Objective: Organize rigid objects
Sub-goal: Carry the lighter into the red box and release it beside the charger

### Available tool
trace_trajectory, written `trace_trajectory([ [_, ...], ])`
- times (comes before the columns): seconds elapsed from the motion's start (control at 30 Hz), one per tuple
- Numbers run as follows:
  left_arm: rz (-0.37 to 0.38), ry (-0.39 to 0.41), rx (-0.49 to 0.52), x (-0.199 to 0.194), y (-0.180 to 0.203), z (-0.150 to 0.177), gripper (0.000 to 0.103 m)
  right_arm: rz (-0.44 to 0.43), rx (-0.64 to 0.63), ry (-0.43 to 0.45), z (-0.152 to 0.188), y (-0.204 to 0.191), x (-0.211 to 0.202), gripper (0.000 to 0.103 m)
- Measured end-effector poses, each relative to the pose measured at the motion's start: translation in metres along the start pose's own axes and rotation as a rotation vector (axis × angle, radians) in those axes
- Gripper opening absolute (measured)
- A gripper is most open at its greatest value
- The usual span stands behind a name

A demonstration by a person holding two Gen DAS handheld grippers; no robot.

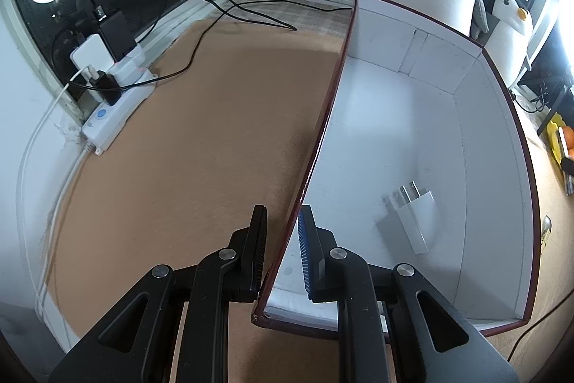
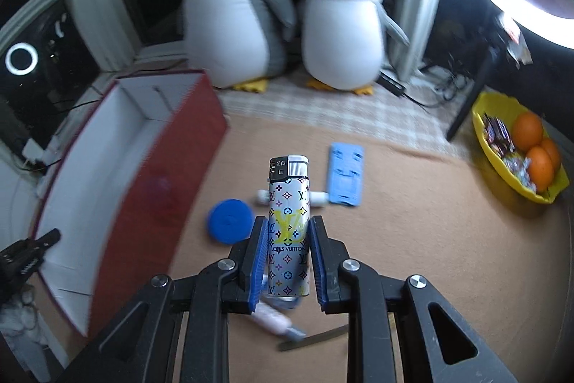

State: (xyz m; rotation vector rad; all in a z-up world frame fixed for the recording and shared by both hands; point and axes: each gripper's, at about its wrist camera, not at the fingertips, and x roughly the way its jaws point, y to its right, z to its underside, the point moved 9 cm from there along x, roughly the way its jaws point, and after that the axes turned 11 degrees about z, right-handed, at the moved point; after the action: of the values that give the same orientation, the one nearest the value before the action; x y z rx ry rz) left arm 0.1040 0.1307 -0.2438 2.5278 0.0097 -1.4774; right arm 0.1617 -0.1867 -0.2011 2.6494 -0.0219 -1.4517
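Left claw straddles the near wall of the red box, jaws apart, steadying it. Right claw is clamped on the patterned lighter, upright; next, I judge, leftward over the box. Only the left view shows the white charger inside, right of its fingers.

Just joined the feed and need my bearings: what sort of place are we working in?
Most likely a home room, on a brown-covered surface beside a window. Two plush penguins stand at the back, a loaded power strip lies by the dark window glass, and a yellow bowl holds oranges and sweets.
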Motion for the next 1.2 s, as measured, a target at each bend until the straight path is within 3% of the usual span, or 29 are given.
trace_trajectory([
  [0.27, 0.023, 0.009, 0.008, 0.0, 0.001, 0.0, 0.016, -0.08, -0.114, 0.054, -0.018, -0.081, -0.033, 0.021],
  [0.57, 0.044, 0.008, 0.007, 0.001, 0.001, 0.0, 0.016, -0.104, -0.231, 0.059, -0.018, -0.151, -0.029, 0.021],
  [1.2, 0.044, 0.007, 0.006, 0.005, 0.0, 0.0, 0.016, -0.094, -0.32, 0.009, -0.008, -0.191, 0.002, 0.022],
])
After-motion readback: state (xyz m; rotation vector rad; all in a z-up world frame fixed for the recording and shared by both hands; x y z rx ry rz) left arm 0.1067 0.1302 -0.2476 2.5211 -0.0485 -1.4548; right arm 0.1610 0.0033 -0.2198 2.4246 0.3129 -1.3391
